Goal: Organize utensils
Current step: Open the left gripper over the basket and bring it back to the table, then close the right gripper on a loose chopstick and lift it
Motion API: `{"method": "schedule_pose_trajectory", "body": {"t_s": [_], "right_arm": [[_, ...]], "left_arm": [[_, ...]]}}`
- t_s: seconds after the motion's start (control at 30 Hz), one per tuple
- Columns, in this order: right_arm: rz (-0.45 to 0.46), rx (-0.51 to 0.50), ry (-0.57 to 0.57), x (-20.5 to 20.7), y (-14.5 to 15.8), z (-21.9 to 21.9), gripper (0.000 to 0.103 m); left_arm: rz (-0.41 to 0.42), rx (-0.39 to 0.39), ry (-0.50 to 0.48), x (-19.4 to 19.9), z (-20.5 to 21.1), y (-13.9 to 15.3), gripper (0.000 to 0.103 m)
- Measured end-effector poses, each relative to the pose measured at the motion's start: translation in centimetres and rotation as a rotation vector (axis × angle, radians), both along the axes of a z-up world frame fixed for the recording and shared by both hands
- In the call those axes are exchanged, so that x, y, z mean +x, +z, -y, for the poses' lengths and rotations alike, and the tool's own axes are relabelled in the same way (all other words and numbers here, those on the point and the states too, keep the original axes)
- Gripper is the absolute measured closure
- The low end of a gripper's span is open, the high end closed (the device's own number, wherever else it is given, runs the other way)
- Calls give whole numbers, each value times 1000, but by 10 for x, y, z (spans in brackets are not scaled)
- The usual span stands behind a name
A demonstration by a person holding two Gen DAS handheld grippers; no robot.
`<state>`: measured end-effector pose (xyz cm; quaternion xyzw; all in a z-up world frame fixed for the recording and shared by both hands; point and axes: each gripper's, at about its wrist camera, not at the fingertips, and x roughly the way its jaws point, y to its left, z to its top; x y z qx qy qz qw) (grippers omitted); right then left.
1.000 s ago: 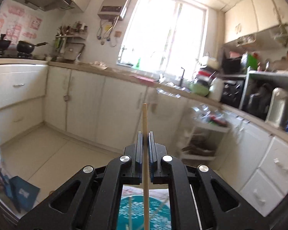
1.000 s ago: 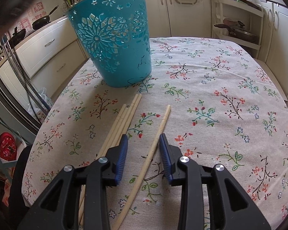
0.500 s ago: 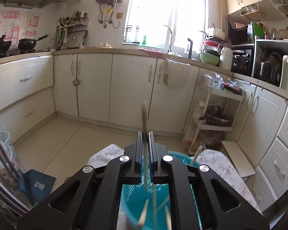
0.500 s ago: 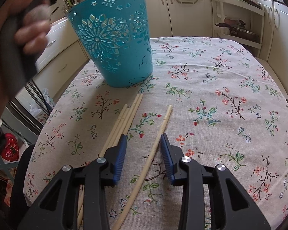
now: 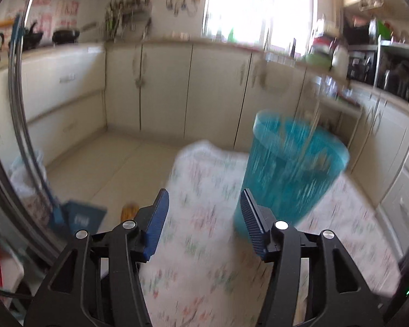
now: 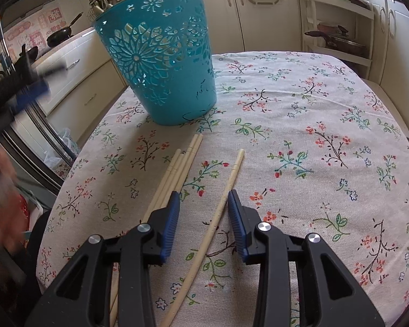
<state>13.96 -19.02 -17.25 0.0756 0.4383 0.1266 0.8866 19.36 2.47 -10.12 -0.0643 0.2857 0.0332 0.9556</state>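
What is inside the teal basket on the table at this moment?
Pale chopstick tips poke above the rim of the teal basket, and pale shapes show through its cut-outs. Its solid lower wall hides the bottom, so their number cannot be told.

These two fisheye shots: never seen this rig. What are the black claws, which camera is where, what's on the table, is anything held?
There is no robot here: a person carries one hand-held gripper in each hand, and a camera on each looks forward along its two fingers. The black arms with blue pads are those fingers.

The left wrist view is blurred. The left hand-held gripper is open with nothing between its pads; its jaws have just been opening. Ahead of it stands the teal cut-out basket.

The right wrist view is sharp. The right hand-held gripper hangs over the floral tablecloth, open, with a single chopstick lying between its pads, not pinched. A bundle of chopsticks lies just to the left, and the basket stands beyond.
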Motion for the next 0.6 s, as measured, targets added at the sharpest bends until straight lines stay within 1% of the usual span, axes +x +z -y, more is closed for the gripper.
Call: {"method": "schedule_pose_trajectory", "body": {"t_s": [0.1, 0.2, 0.23, 0.27, 0.3, 0.37, 0.43, 0.5, 0.6], "right_arm": [[0, 3, -6, -1, 0, 0, 67], [2, -3, -5, -1, 0, -1, 67], [2, -4, -6, -1, 0, -1, 67], [2, -4, -8, -1, 0, -1, 68], [2, -2, -11, -2, 1, 1, 69], [-1, 8, -21, -1, 1, 3, 72], [-3, 10, -28, -1, 1, 5, 75], [-4, 5, -33, -1, 1, 5, 77], [-2, -31, -33, 0, 1, 3, 80]], "left_arm": [[-94, -10, -16, 3, 0, -27, 50], [-134, 2, -18, 3, 2, -44, 45], [-147, 2, -18, 2, 3, -48, 42], [-167, -7, -22, 2, 3, -51, 39], [-171, -13, -21, 2, 3, -52, 38], [-178, -14, -14, 7, 5, -49, 31], [-198, -22, -13, 9, 5, -54, 27], [-224, -25, -17, 14, 6, -57, 27], [-236, -17, -31, 17, 9, -58, 26]]}}
